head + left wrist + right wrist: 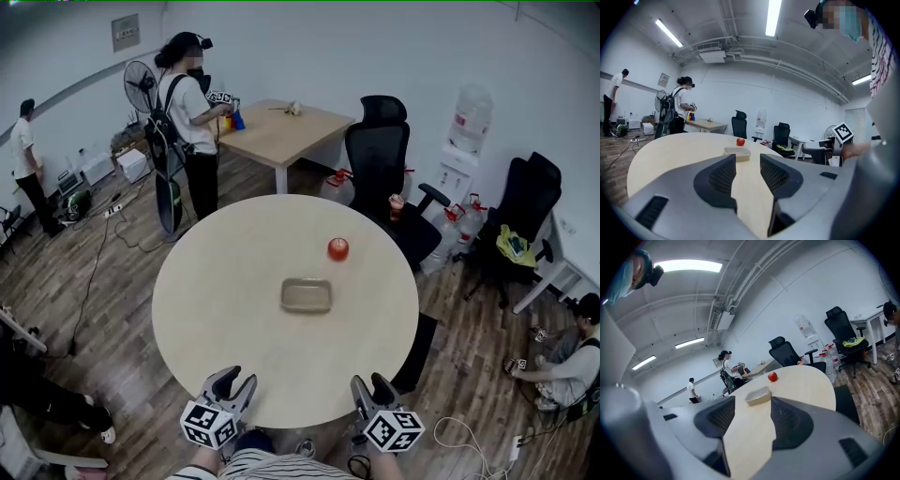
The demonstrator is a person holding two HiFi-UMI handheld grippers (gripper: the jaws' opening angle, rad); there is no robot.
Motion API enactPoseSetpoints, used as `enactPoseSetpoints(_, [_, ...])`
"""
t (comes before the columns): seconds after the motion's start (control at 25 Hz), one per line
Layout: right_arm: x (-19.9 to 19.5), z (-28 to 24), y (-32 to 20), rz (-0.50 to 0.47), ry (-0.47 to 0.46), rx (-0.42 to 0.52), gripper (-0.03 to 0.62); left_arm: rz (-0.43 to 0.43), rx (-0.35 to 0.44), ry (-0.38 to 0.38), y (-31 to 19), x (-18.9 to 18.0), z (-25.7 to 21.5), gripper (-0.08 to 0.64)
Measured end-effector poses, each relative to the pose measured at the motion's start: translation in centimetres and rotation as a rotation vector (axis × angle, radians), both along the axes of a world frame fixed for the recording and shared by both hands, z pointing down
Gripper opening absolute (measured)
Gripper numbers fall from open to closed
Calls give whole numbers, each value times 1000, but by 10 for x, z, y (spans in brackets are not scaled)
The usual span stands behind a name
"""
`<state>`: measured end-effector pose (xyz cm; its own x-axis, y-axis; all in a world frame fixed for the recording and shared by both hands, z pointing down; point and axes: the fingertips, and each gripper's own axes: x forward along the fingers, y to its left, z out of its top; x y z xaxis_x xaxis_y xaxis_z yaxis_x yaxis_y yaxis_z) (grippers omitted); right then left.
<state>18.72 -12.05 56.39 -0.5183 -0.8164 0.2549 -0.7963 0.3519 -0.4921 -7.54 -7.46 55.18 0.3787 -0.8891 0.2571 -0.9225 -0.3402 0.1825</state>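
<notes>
A round beige table (225, 319) carries a shallow rectangular tray (306, 294) near its middle and a red apple (337, 248) behind it to the right. My left gripper (233, 382) hovers at the table's near edge, open, nothing between its jaws. My right gripper (371, 387) sits beside it at the near edge, also open and empty. In the left gripper view the tray (737, 151) and apple (740, 141) lie ahead between the jaws (747, 168). The right gripper view shows the tray (757, 395) and apple (772, 376) beyond its jaws (751, 411).
A black office chair (384, 178) stands behind the table, another chair (520, 220) at the right. A person (187, 122) stands by a wooden desk (281, 131) with a fan (141, 89). Another person (572, 361) sits on the floor at right. Cables lie on the floor.
</notes>
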Motion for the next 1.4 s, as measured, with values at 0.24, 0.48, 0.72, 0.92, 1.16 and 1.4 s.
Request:
enactPoseSetpoints(0.24, [-14, -9, -32, 13, 19, 31, 235, -6, 27, -1, -35, -22, -9, 140])
enactPoseSetpoints(0.48, [-23, -17, -69, 61, 48, 34, 235, 44, 39, 15, -86, -29, -21, 138])
enactPoseSetpoints(0.72, [-45, -21, -111, 91, 72, 39, 235, 72, 44, 37, -138, -50, -26, 138])
enactPoseSetpoints(0.92, [-65, -19, -147, 107, 91, 40, 235, 95, 47, 53, -178, -65, -23, 140])
enactPoseSetpoints(1.16, [-79, -6, -188, 147, 146, 55, 235, 128, 26, 85, -226, -74, -10, 138])
enactPoseSetpoints(1.4, [-81, 9, -217, 172, 192, 46, 235, 147, -12, 126, -263, -67, 12, 138])
